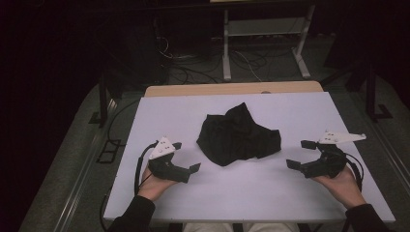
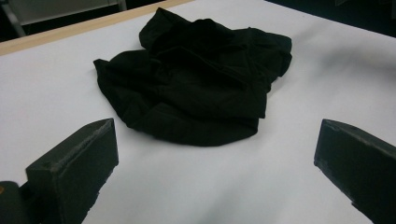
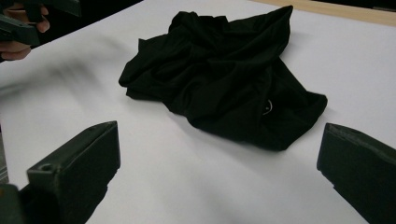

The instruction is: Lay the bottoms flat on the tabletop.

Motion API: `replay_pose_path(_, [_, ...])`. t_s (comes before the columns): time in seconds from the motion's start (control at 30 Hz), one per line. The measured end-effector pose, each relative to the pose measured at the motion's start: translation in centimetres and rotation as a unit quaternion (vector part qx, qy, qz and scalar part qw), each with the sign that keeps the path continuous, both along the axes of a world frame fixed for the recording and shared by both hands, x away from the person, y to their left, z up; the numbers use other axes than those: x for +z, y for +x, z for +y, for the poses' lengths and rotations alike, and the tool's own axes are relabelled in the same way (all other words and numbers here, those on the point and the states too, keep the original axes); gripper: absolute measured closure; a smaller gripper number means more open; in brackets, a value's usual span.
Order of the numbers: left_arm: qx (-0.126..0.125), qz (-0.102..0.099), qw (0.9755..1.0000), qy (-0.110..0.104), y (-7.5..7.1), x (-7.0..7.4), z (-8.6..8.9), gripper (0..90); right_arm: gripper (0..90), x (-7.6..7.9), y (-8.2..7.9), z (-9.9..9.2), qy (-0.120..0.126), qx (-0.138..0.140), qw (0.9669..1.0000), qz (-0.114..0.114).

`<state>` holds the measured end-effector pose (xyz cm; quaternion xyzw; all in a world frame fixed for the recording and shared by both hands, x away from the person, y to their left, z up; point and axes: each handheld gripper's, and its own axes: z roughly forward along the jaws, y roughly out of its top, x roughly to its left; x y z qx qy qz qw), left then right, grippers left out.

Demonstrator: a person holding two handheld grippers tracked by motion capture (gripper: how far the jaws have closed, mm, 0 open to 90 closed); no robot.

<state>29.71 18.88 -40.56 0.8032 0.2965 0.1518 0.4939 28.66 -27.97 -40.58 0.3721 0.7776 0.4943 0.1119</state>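
Observation:
A crumpled black garment (image 1: 238,135) lies in a heap at the middle of the white table (image 1: 232,193). My left gripper (image 1: 186,155) rests low at the garment's left, open, with nothing between its jaws. My right gripper (image 1: 300,154) sits at the garment's right, also open and empty. In the left gripper view the garment (image 2: 196,79) lies ahead of the spread jaws, a short way off. In the right gripper view the garment (image 3: 229,74) lies ahead too, and the other hand with its gripper (image 3: 21,23) shows at the far left.
The table's wooden far edge (image 1: 232,89) borders a dark floor with cables (image 1: 193,63) and a white frame's legs (image 1: 263,43). Bare white surface lies in front of the garment and on both sides.

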Motion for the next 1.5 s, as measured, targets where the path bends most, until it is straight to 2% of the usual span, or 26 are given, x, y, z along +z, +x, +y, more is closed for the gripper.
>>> replay_pose_path(0.43, [-0.003,0.003,0.9999,0.015,2.2,1.2,-0.2,0.0,0.0,1.6,2.4,0.6,-0.01,0.003,0.9999,-0.002])
replay_pose_path(0.8, [-0.006,0.011,0.9996,0.026,4.2,1.7,-0.4,0.0,0.0,2.0,4.3,1.3,-0.019,0.008,0.9998,0.002])
replay_pose_path(1.03, [0.002,0.016,0.9994,0.029,5.2,1.8,-0.5,0.0,0.0,1.9,5.5,1.6,-0.022,0.009,0.9997,0.006])
replay_pose_path(1.2, [0.009,0.015,0.9996,0.021,5.8,1.8,-0.5,0.0,0.0,1.8,6.1,1.8,-0.026,0.008,0.9996,0.01])
replay_pose_path(1.5, [0.015,0.027,0.9995,0.009,7.4,1.8,-0.6,0.0,0.0,1.1,7.6,2.7,-0.028,0.011,0.9994,0.019])
